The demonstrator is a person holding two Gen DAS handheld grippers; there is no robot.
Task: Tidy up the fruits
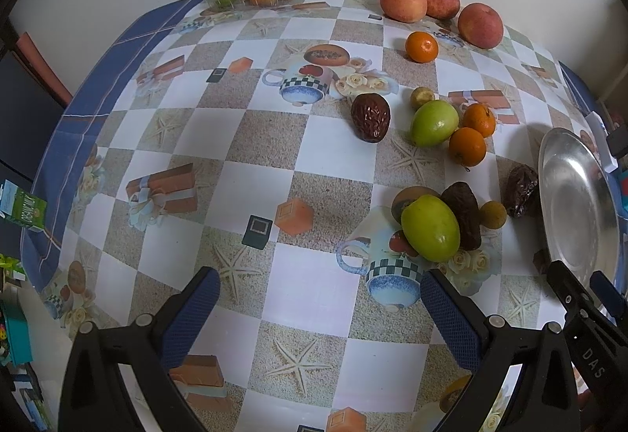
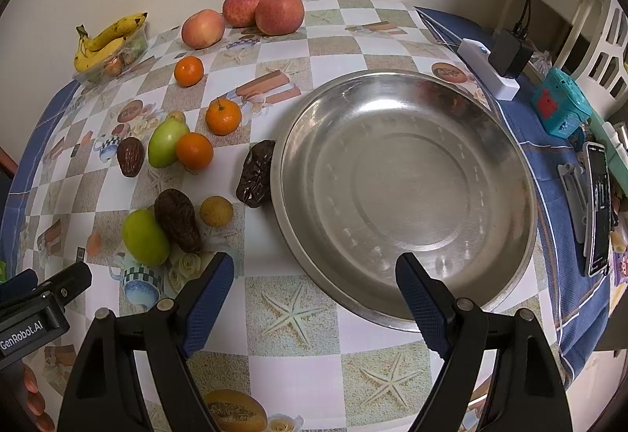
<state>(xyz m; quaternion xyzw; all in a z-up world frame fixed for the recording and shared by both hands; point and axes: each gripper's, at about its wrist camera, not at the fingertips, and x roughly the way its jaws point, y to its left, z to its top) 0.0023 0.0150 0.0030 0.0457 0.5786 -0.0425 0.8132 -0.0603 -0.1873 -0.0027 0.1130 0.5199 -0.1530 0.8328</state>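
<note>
Three apples (image 2: 243, 17), three oranges (image 2: 194, 151), two green fruits (image 2: 145, 237).

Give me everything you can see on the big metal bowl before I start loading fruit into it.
The metal bowl is a wide, shallow round dish, steel by its look, shiny with faint scuffs and a flat circular base. It sits upright on the checkered tablecloth, toward the table's right side, with nothing in it. A dark wrinkled date lies against its left rim. The right gripper is open over its near edge, one fingertip above the rim, and does not appear to touch it. In the left wrist view only part of it shows.
</note>
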